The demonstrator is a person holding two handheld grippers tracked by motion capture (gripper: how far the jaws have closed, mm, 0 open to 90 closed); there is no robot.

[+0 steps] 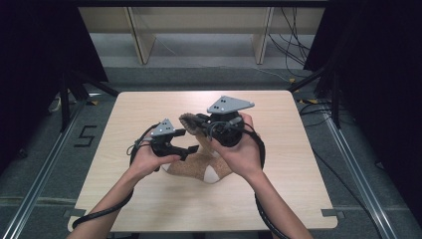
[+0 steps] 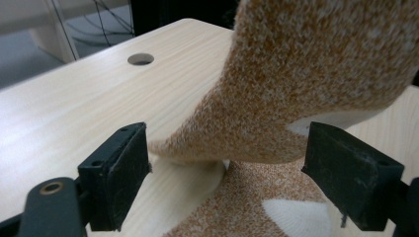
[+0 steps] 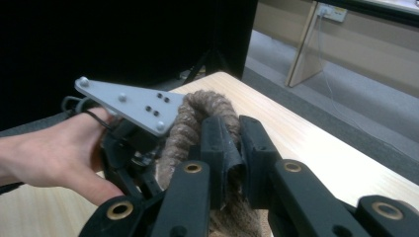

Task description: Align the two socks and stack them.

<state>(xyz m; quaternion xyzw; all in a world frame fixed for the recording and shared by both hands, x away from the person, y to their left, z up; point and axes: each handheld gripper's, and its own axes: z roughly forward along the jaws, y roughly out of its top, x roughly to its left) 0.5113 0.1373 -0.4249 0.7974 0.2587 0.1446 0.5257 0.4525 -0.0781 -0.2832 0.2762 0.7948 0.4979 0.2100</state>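
Two grippers worked over one brown-and-white speckled sock near the middle of the pale wooden table. At the left of the high view, the left gripper sat in the person's left hand, low over the table, its jaws standing wide apart. Its own view showed the sock hanging between the two black pads without either pad pressing on it, so this gripper held nothing. The sock's long axis ran from lower left to upper right in that view: a foot part with a white patch lay flat on the wood, and the rest rose steeply away from the table. Farther right in the high view, the right gripper, carried in the right hand, was raised higher. Its jaws were closed tight on the ribbed cuff, which bunched up above the pads, so the sock's open end pointed upward and away from the person.
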